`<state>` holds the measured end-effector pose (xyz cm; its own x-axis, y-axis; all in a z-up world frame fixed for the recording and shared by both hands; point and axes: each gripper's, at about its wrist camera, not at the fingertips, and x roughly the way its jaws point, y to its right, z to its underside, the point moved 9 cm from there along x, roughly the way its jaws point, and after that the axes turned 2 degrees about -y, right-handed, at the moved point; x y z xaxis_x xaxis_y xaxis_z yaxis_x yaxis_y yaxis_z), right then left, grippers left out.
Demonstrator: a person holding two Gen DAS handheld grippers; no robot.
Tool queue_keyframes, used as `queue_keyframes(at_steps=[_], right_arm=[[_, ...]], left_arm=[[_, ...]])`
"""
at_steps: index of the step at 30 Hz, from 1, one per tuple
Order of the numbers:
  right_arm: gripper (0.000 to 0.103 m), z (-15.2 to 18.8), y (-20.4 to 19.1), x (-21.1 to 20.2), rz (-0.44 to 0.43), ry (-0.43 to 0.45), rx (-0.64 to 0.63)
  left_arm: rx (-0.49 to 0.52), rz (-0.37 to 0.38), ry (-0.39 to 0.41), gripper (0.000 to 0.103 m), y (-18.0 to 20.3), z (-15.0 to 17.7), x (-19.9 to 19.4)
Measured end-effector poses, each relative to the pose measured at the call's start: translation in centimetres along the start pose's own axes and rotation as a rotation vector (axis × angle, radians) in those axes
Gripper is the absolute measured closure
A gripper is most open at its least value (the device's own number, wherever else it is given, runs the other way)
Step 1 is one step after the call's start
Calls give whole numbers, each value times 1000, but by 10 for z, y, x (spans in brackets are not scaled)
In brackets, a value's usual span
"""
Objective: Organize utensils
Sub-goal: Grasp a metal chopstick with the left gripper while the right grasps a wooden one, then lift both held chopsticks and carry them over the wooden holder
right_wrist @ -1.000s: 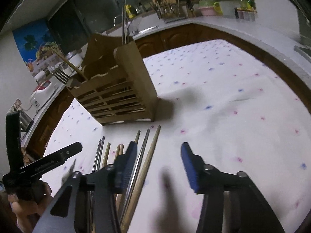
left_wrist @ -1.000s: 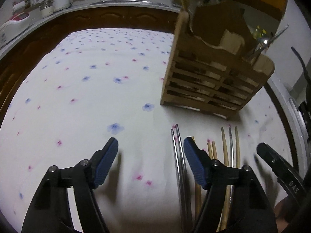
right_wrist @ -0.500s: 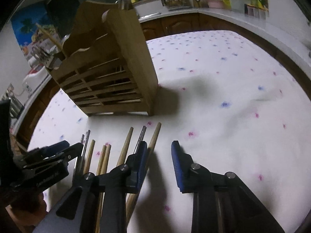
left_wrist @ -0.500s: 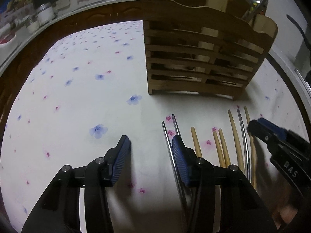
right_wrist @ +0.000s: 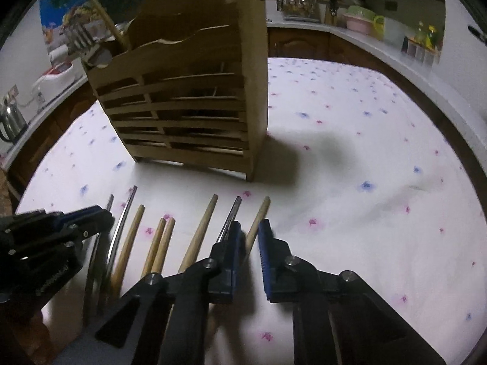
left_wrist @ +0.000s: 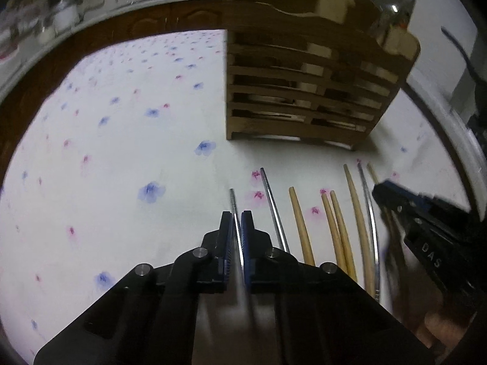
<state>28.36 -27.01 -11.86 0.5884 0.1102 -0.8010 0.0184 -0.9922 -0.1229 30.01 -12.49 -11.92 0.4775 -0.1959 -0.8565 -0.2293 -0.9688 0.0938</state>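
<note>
Several wooden and metal chopsticks lie side by side on a flowered white cloth in front of a slatted wooden utensil holder [left_wrist: 307,91], also in the right wrist view [right_wrist: 188,115]. My left gripper [left_wrist: 237,222] is shut on the leftmost metal chopstick [left_wrist: 233,203]. My right gripper [right_wrist: 249,231] is narrowly open, its pads on either side of the rightmost wooden chopstick [right_wrist: 258,219], with a metal chopstick [right_wrist: 229,219] just left of it. The right gripper also shows in the left wrist view [left_wrist: 395,194].
The holder carries a wooden utensil [right_wrist: 103,15] and a metal one [left_wrist: 404,0]. A kitchen counter [right_wrist: 365,33] with dishes, jars and a kettle [right_wrist: 10,118] runs around the table. The cloth [right_wrist: 365,152] spreads to the right.
Both grippers moved forward and down to the chopsticks. The left one closed on the leftmost metal chopstick. The right one narrowed around the rightmost wooden chopstick.
</note>
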Motion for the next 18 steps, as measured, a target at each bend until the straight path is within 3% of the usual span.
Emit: queue_keyframes(at_steps=[8,18], right_arm=[[97,9,2,-50,-130,61,109],[98,-14,-2,-144,-219,248,130]], left_arm=[[-84,87,44,99,-15,10,-39],[-109,186,209,99,-23,-4,-130]])
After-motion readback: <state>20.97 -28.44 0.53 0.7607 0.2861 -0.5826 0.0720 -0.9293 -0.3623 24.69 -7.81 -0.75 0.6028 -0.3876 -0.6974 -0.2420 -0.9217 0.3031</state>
